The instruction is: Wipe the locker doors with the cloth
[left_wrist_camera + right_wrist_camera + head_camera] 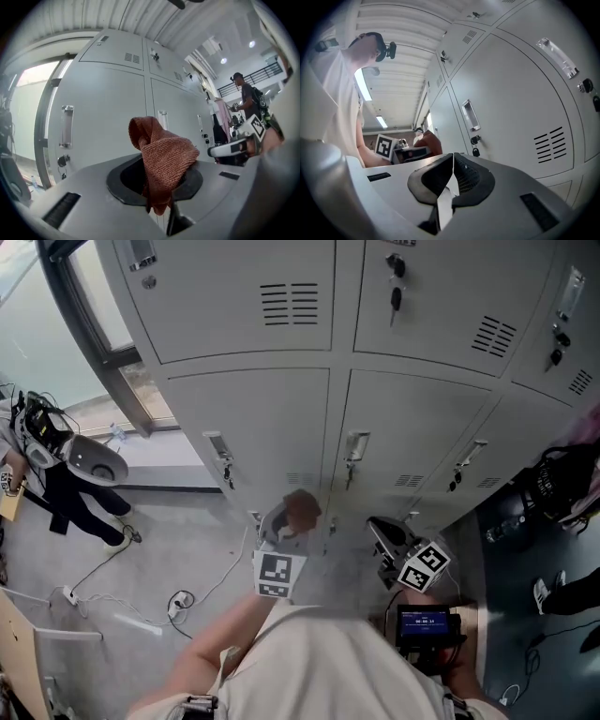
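Observation:
A rust-brown knitted cloth [164, 157] is bunched between the jaws of my left gripper [159, 187], which is shut on it. In the head view the same cloth [300, 512] sits just in front of the lower grey locker doors [253, 418], near their bottom edge; whether it touches them I cannot tell. My right gripper [389, 545] hangs beside it to the right, a little off the lockers. In the right gripper view its jaws [451, 183] are closed together with nothing between them, facing a locker door [520, 117] with a handle and vents.
Two rows of grey lockers [422, 296] with handles, keys and vent slots fill the front. A window and dark frame [84, 315] stand at the left. A person [56, 474] and loose cables [178, 601] are on the floor at the left; dark bags [562, 484] lie at the right.

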